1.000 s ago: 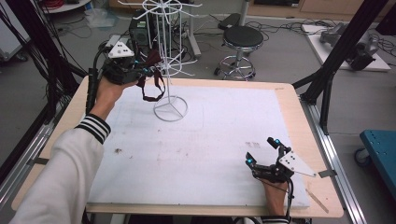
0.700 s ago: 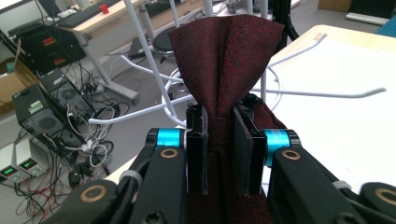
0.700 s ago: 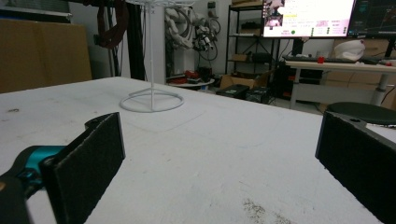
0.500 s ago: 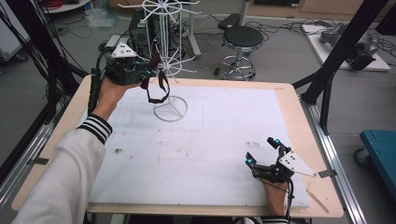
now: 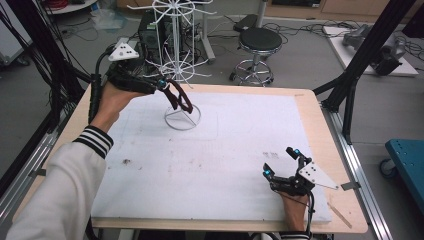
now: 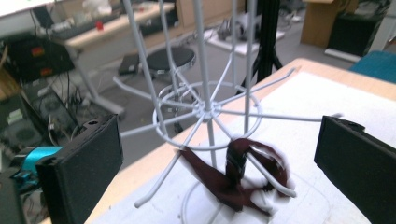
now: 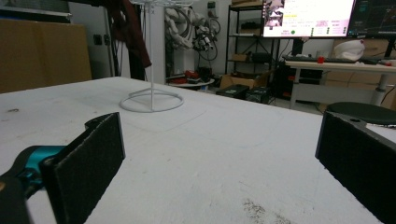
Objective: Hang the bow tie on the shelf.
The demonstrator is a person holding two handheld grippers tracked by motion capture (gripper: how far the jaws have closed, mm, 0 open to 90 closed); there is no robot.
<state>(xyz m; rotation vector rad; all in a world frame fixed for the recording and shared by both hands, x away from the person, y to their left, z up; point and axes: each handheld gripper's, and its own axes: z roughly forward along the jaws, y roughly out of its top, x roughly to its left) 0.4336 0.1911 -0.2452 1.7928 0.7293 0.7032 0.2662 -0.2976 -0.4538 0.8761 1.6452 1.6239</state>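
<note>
A dark red strap [image 5: 179, 98] hangs on a lower hook of the white wire rack [image 5: 176, 30], upper left of centre in the high view, above the rack's ring base [image 5: 182, 119]. In the left gripper view the strap [image 6: 238, 175] sits low and centre, draped over a wire arm of the rack [image 6: 205, 112]; it is blurred there, so its exact shape cannot be told.

The left gripper [image 5: 162, 85] is at the upper left of the high view, just beside the strap. Whether its tips touch the strap cannot be told from that view. In the left gripper view its jaws have just been opening and now stand wide apart at the frame's two lower corners. The strap lies between and beyond them, and the pads do not press on it. The left hand [image 5: 112, 95] holds the gripper body, with a striped cuff behind it.

The right gripper [image 5: 281, 162] rests at the lower right of the high view, on the white mat [image 5: 240, 150], well apart from the rack. Its jaws are spread wide with nothing between them. The right gripper view confirms this. The rack base [image 7: 152, 100] shows far off at its upper left, and the strap [image 7: 128, 28] hangs at its top left.

The mat covers a wooden table [image 5: 320, 107].
</note>
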